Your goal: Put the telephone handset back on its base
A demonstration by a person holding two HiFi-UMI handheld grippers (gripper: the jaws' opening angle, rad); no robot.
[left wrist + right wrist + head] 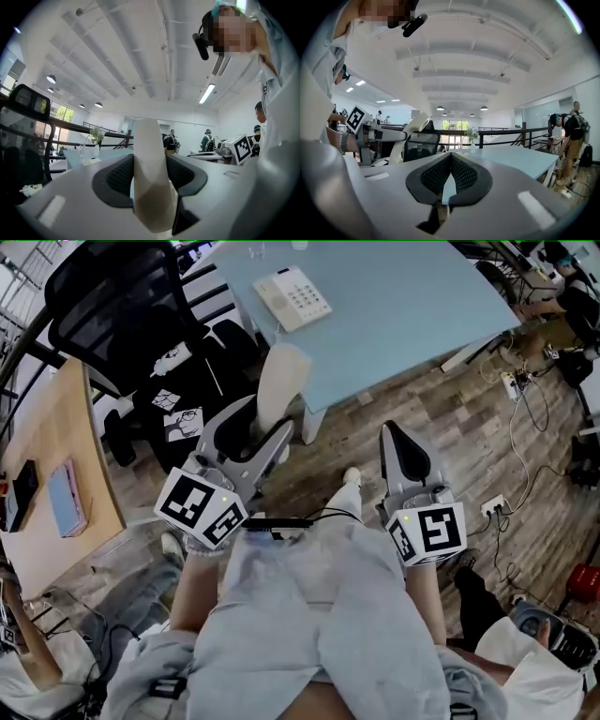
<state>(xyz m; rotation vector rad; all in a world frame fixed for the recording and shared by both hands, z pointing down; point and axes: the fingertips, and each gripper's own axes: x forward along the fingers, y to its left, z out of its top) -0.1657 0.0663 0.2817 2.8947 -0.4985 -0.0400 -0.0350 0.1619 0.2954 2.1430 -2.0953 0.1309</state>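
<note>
The white telephone handset [278, 381] stands upright between the jaws of my left gripper [261, 427], which is shut on its lower part. In the left gripper view the handset [149, 145] fills the gap between the black pads [117, 180]. The white telephone base [292, 298] with its keypad lies on the light blue table [412, 306], well ahead of the handset. My right gripper [401, 451] is held lower right over the wooden floor, jaws together and empty [450, 176]. From the right gripper view, the handset [412, 126] shows at the left.
A black office chair [122, 296] stands left of the table. A wooden desk [56, 456] is at the far left. Cables and power strips [511, 381] lie on the floor at the right. A vase of flowers [472, 138] is on the table. People stand in the background.
</note>
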